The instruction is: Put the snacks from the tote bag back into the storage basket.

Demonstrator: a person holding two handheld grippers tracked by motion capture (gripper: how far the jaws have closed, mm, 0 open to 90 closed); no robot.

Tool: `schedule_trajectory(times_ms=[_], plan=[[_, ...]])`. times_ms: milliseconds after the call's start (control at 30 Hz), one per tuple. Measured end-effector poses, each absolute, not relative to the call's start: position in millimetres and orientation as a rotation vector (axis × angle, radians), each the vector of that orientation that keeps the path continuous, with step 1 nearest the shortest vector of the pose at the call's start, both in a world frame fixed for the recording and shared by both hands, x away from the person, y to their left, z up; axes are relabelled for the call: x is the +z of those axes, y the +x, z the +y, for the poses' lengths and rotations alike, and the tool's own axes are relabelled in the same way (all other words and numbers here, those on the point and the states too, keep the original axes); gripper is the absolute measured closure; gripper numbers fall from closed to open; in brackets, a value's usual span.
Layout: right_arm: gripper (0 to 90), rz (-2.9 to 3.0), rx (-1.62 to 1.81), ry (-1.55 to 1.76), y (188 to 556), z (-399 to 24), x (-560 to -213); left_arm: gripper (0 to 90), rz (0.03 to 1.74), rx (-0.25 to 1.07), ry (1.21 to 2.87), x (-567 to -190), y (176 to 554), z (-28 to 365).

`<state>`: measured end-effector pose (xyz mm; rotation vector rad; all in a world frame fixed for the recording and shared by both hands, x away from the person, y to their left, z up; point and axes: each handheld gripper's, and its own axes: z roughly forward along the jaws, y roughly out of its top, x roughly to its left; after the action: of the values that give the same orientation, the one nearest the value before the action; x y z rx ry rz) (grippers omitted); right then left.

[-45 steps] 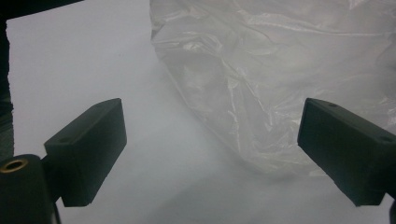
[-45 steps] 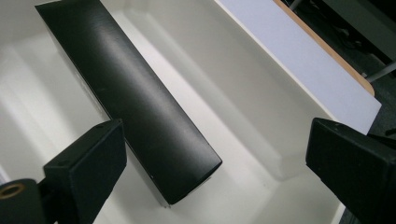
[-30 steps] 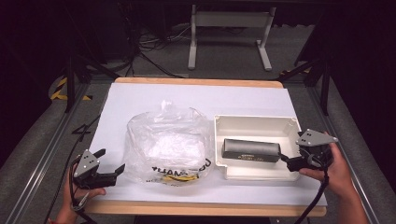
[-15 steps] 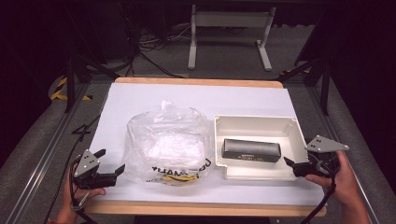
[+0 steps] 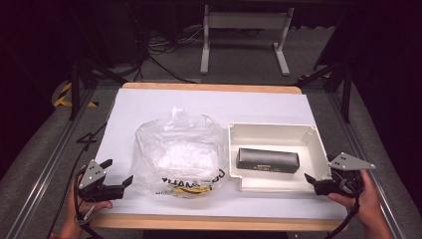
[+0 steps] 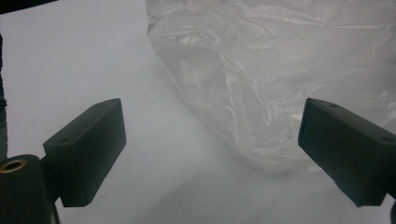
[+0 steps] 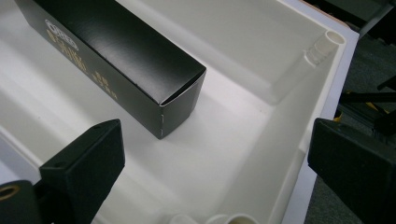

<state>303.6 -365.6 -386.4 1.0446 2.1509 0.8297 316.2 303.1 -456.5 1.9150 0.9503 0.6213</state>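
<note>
So the matte black carton (image 5: 267, 160), long with crisp folded edges and small print I can't quite read, lies flat inside the glossy off-white plastic tray (image 5: 272, 131) on the white table cover (image 5: 149, 104). Right gripper (image 5: 316, 182) sits just off the tray's near right corner, jaws spread wide and empty, carton ahead between them. Crinkly clear plastic bag (image 5: 179, 149) sits left of the tray. Left gripper (image 5: 118, 174) waits beside it, jaws released, bag's edge by one jaw.
</note>
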Motion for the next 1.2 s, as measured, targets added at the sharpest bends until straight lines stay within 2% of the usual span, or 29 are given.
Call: schedule_trajectory(times_ms=[1200], plan=[[4.8,2.038,0.936,1.132,287.3,-379.4,-430.1,8.6,0.956,0.617,1.911,-457.1,317.2,303.6]])
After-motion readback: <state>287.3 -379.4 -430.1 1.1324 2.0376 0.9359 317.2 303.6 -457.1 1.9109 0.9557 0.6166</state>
